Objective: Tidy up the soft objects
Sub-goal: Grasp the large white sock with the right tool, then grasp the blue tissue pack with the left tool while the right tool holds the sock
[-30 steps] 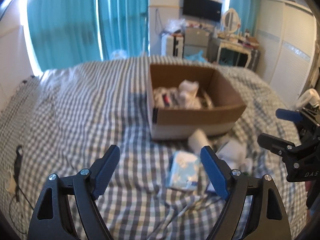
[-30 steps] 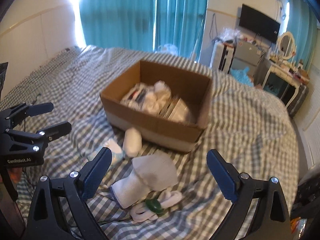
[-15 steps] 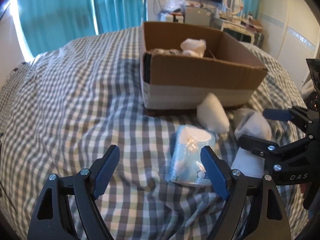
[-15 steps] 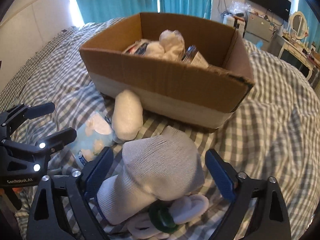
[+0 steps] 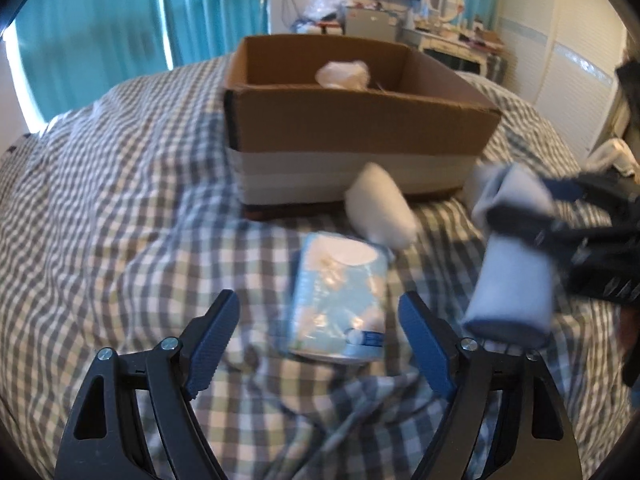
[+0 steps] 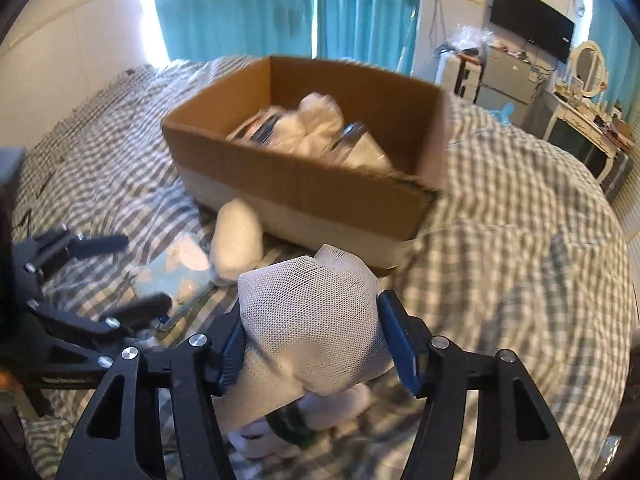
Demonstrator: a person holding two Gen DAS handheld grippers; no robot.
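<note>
A white mesh sock bundle [image 6: 312,320] sits between the pads of my right gripper [image 6: 314,344], whose jaws are closing and pressing on both its sides. In the left wrist view that bundle [image 5: 508,280] hangs in the right gripper [image 5: 532,204] at the right. My left gripper [image 5: 320,340] is open, its jaws closing slightly, with a pale blue tissue pack [image 5: 340,296] lying between and just ahead of the pads, untouched. A white rolled sock [image 5: 380,212] leans against the cardboard box [image 5: 360,128], which holds several soft items.
Everything lies on a grey checked bedspread [image 5: 120,200]. More white socks with a green band [image 6: 296,428] lie under the right gripper. Teal curtains [image 6: 360,12] hang behind the bed; a dresser with a mirror [image 6: 588,80] and a white wardrobe [image 5: 568,60] stand at the right.
Both grippers have sunk toward the bed and closer to the box. The right jaws have narrowed from wide open onto the mesh sock bundle. The left jaws stay wide around the tissue pack.
</note>
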